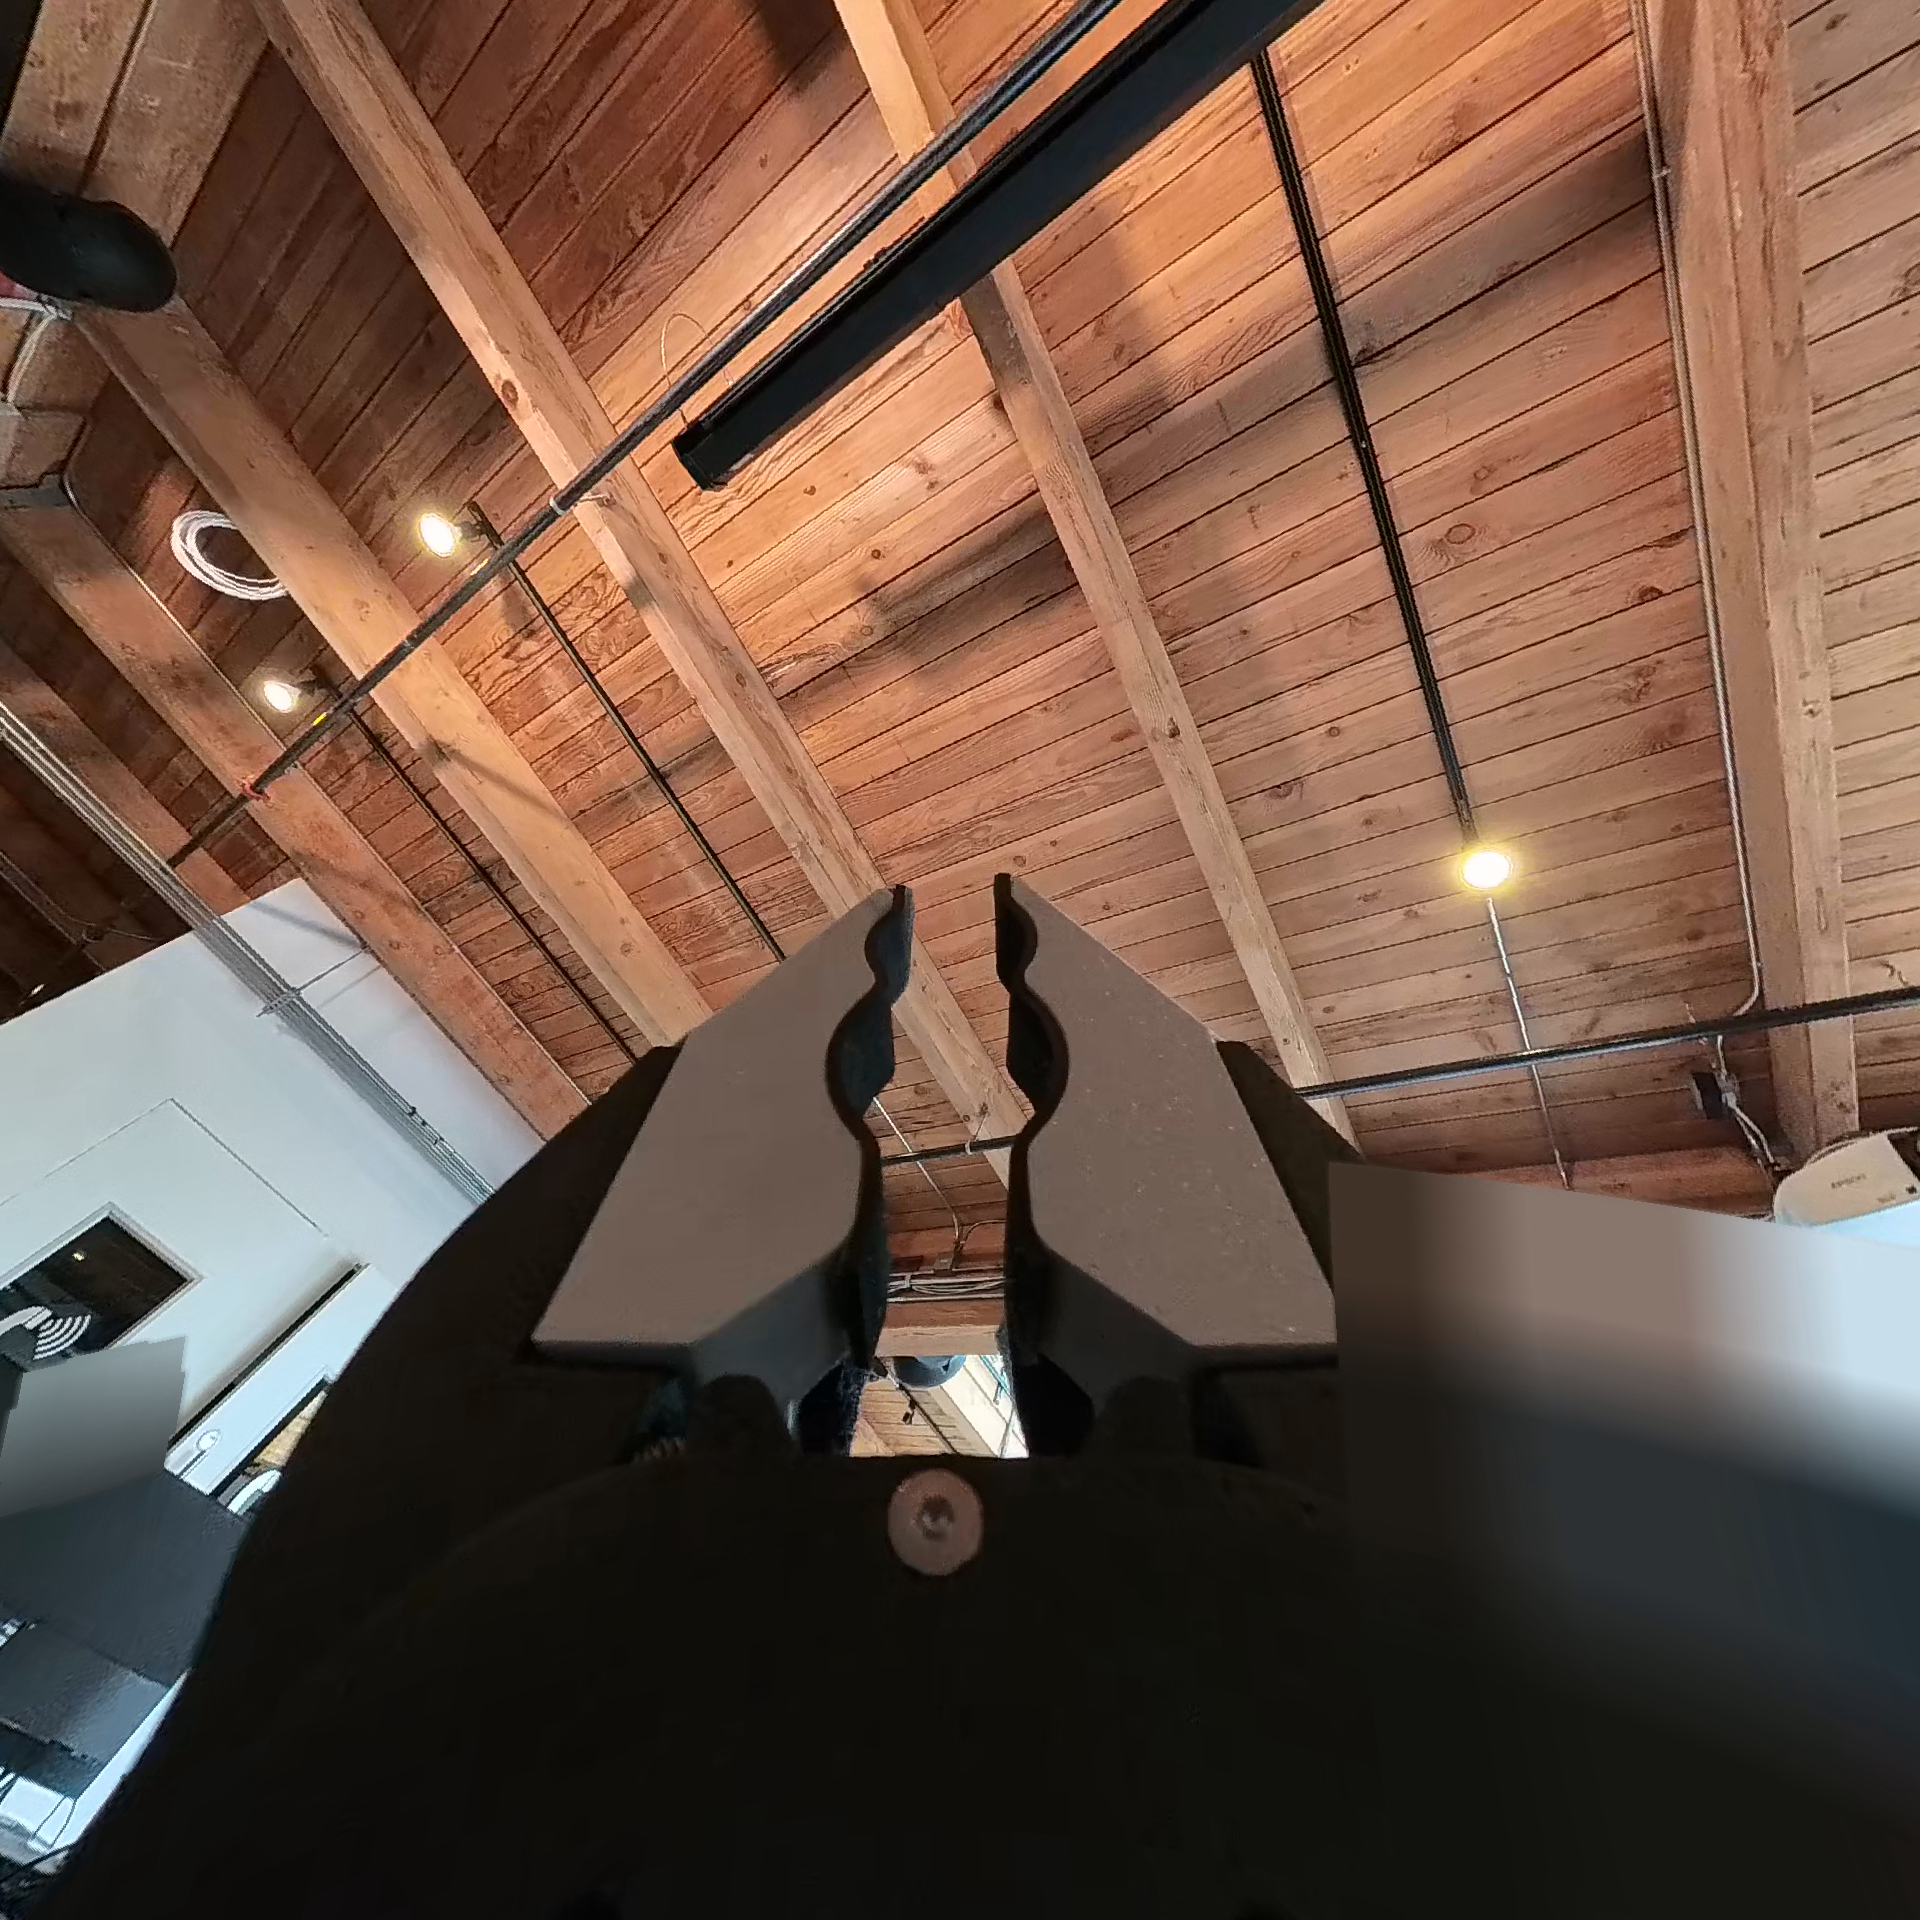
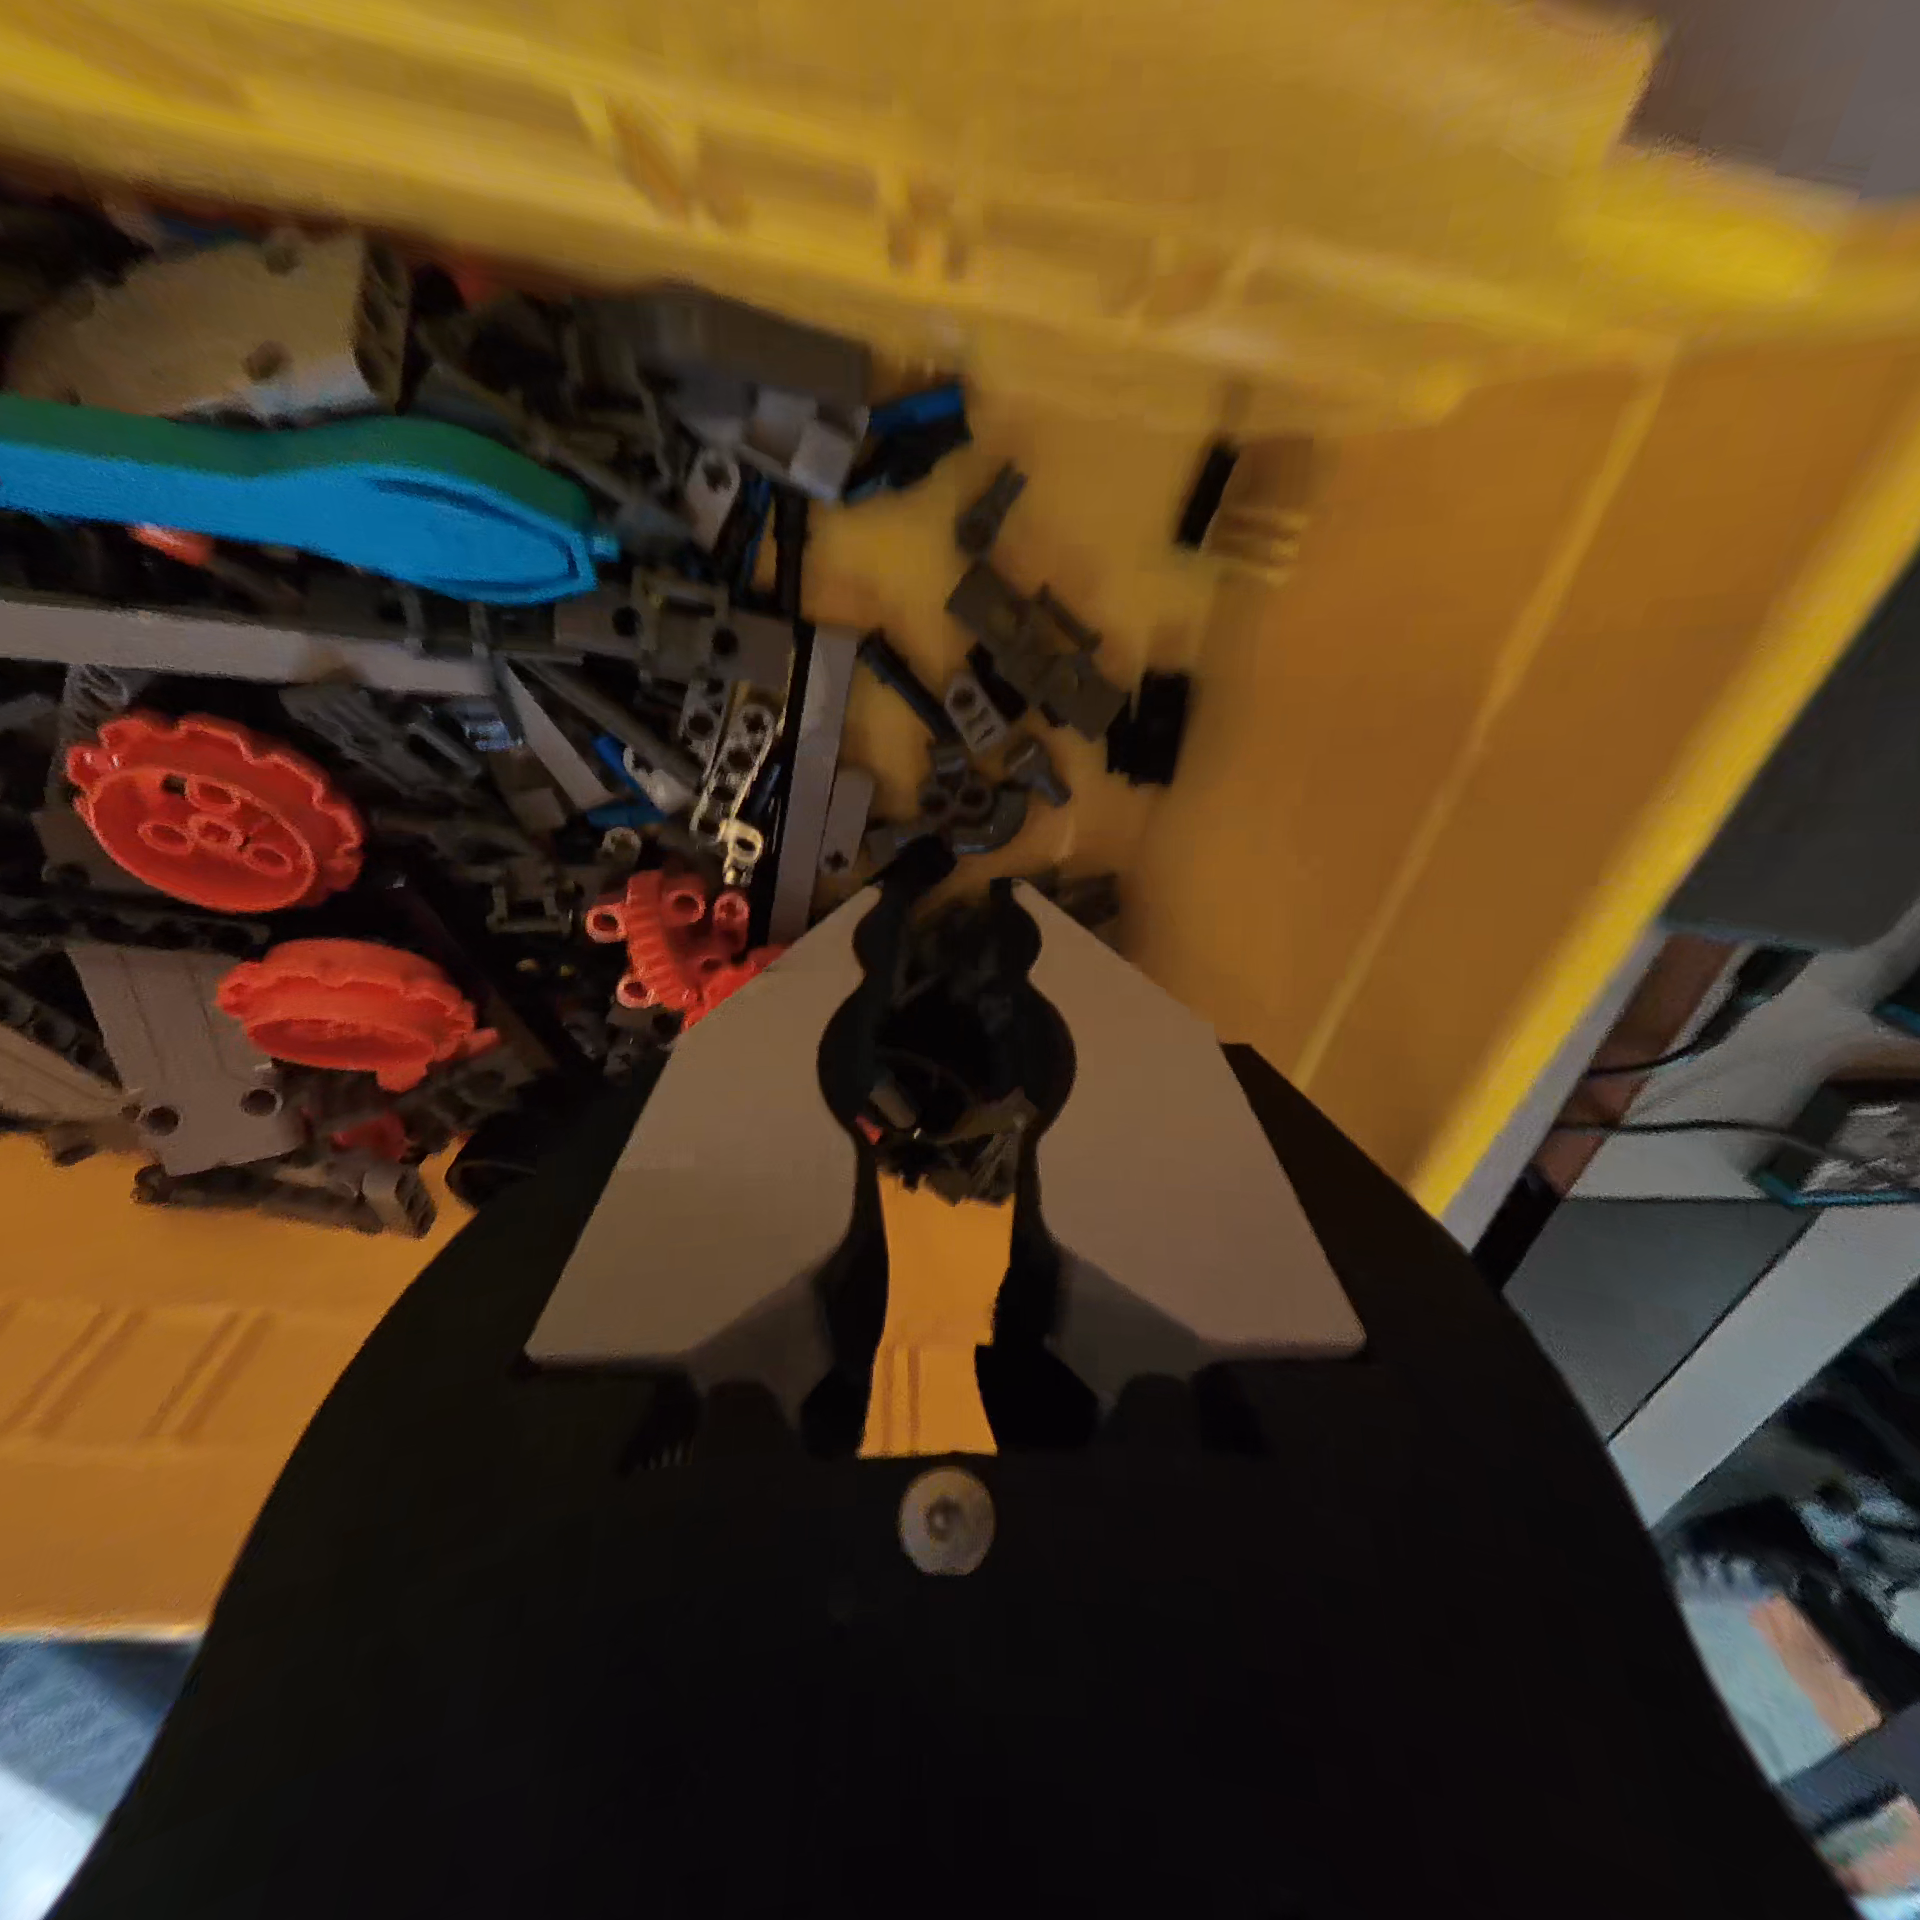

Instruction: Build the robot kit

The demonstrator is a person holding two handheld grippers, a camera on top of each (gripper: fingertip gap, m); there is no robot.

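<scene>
Two grippers: left gripper [image 1: 951, 904] jaws narrowly apart, empty, under wood ceiling [image 1: 1143, 520] w/ spotlights [image 1: 1484, 865], right gripper [image 2: 951, 899] jaws narrow, clamping dark toy parts [image 2: 956, 997] in yellow bin [image 2: 1403, 727]

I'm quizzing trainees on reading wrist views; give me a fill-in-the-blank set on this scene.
1. The left gripper points up at a ceiling made of ____.
2. The right gripper reaches into a plastic bin coloured ____.
3. The big toothed plastic wheels among the loose building pieces are ____.

Missing words: wood; yellow; red
</scene>
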